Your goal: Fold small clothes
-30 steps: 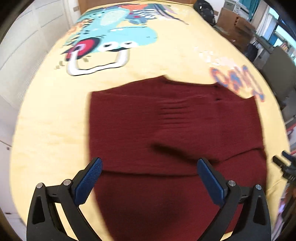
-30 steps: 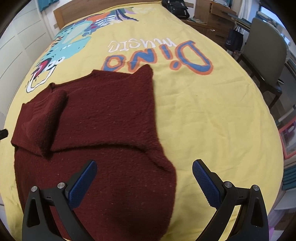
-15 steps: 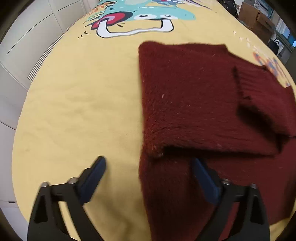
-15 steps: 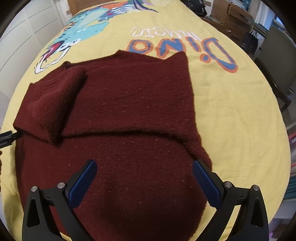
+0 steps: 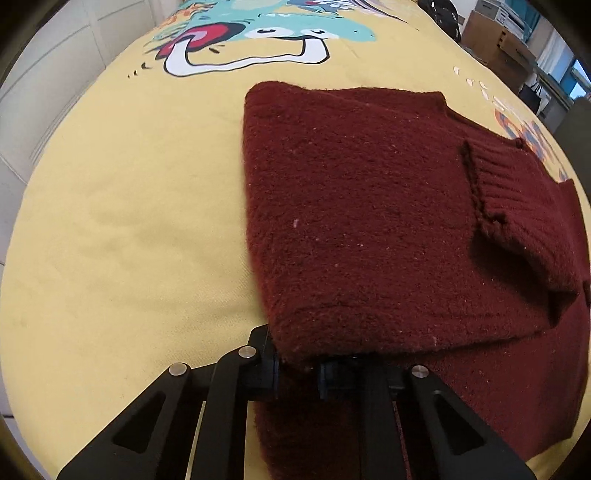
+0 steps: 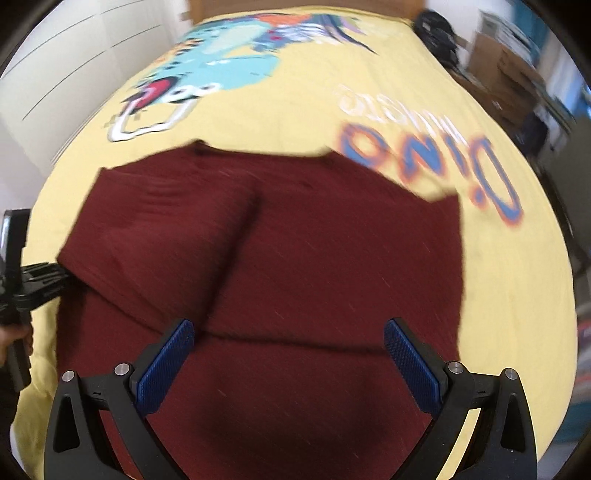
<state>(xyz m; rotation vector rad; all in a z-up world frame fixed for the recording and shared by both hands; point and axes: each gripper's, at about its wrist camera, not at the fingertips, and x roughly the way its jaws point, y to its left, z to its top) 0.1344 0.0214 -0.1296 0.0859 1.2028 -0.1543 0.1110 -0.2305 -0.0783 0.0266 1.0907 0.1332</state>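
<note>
Yellow dinosaur bedspread (image 5: 122, 221) carries a maroon sweater (image 5: 369, 229); left claw (image 5: 297, 365) pinches its folded edge, right claw (image 6: 288, 354) gapes above.

You have one dark red sweater (image 5: 369, 221) on one yellow bedspread (image 5: 129, 221). The sweater shows one ribbed cuff (image 5: 517, 206). You hold two grippers: one left gripper (image 5: 295, 363), one right gripper (image 6: 288, 354). The bedspread carries one printed dinosaur head (image 5: 266, 33) and one printed "Dino" wording (image 6: 432, 158). Beyond the bed you have one cardboard box (image 5: 495, 40), one black bag (image 5: 441, 11) and one chair (image 5: 576, 133). No further items could be counted.
</note>
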